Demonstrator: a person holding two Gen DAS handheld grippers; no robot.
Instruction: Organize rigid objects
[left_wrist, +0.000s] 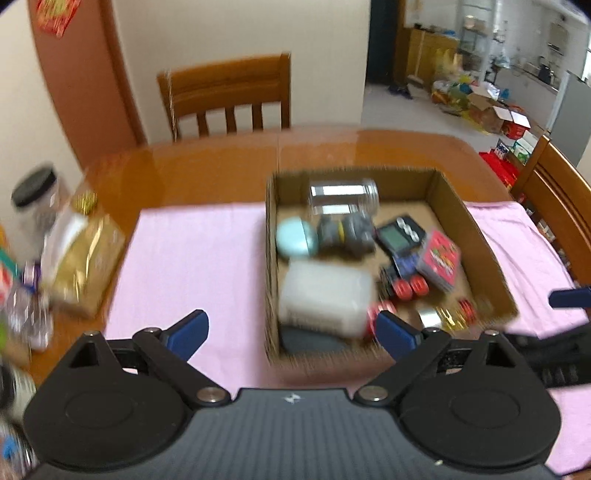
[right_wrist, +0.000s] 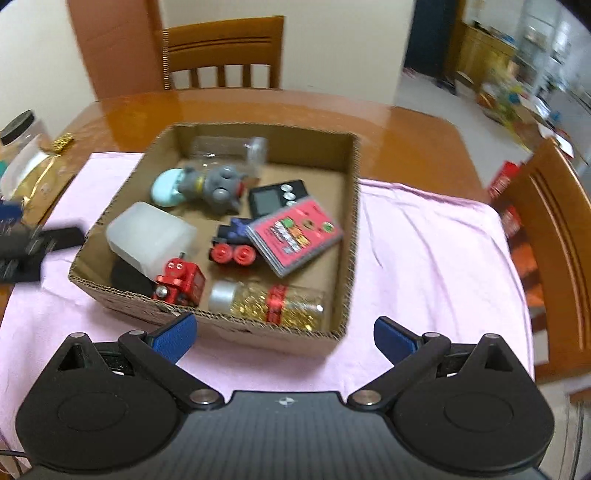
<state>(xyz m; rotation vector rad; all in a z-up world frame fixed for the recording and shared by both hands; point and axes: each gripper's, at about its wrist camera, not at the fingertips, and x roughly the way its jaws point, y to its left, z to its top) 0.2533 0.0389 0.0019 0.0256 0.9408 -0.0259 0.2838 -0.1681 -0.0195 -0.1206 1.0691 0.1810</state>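
Cardboard box (right_wrist: 347, 229): open-topped, on the pink cloth (right_wrist: 424, 236) over the wooden counter (right_wrist: 406, 125); landmark for all below.
White plastic container (right_wrist: 151, 232): inside the box, near-left part, leaning over a dark round thing.
Red toy robot (right_wrist: 181, 280): inside, against the near wall, just beside the container.
Glitter bottle (right_wrist: 273, 301): inside, lying along the near wall, silver cap toward the robot.
Pink card pack (right_wrist: 295, 236): inside, right of centre, touching a red-wheeled toy train (right_wrist: 232, 247).
Grey plush figure (right_wrist: 218, 184): inside, toward the far wall, beside a pale blue egg-shaped thing (right_wrist: 166, 190).
Black digital timer (right_wrist: 277, 195): inside, behind the card pack.
Clear jar (left_wrist: 343, 195): inside, on its side along the far wall.
Left gripper (left_wrist: 291, 332): above the box's near-left corner, jaws wide apart, nothing clamped.
Right gripper (right_wrist: 284, 338): above the box's near wall, jaws wide apart, nothing clamped.
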